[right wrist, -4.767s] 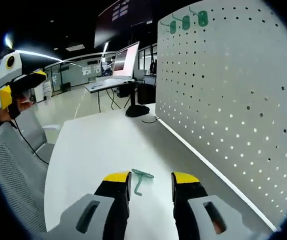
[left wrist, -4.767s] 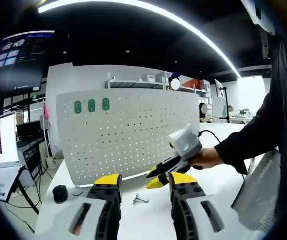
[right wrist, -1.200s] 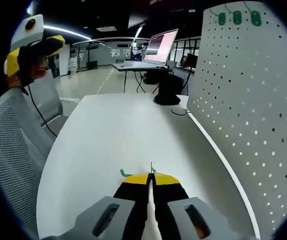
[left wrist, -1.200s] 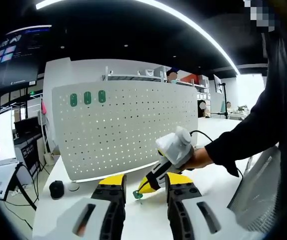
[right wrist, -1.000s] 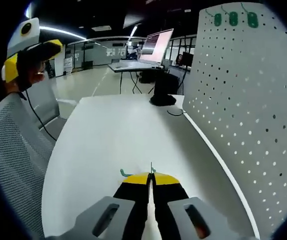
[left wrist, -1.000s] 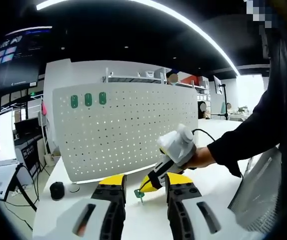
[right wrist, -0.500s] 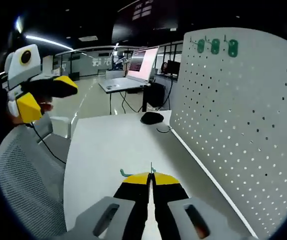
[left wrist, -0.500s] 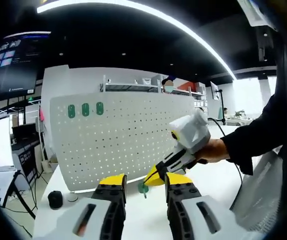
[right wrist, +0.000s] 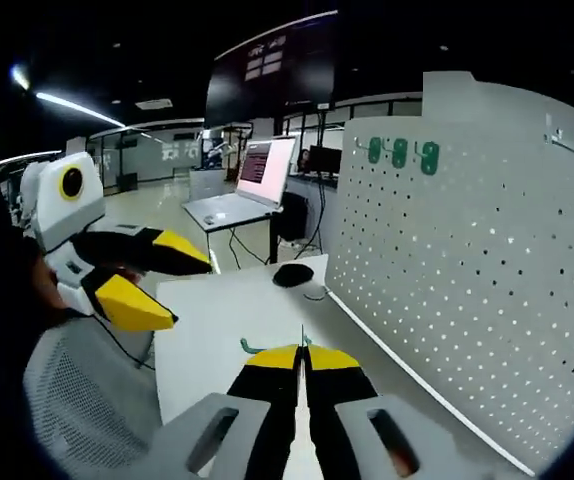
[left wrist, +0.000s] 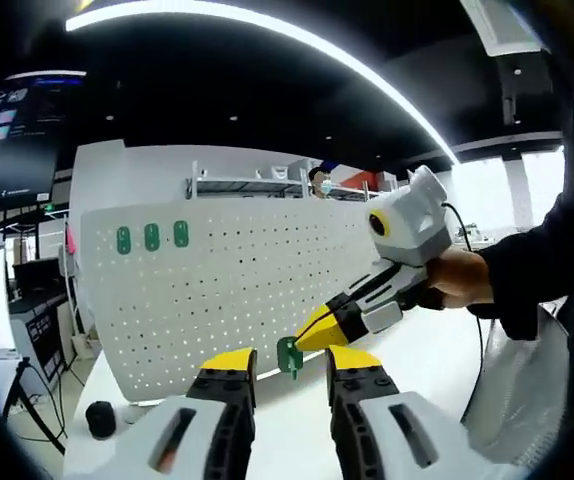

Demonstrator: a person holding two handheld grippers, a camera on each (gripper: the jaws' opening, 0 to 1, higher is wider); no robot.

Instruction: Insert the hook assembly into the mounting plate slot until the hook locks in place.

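A small green hook [left wrist: 289,356] is pinched in the closed right tool [right wrist: 302,357], lifted above the tabletop [right wrist: 222,310] before the pegboard [left wrist: 217,290] at twelve o'clock, while the left tool [left wrist: 291,364] is held open; a carry toward a free hole seems needed next.

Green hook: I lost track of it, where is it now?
In the left gripper view, the green hook is pinched in the right gripper, in front of the pegboard.

Most of the green hook [right wrist: 254,346] hidden between the closed right tongs [right wrist: 302,352], only its tips visible
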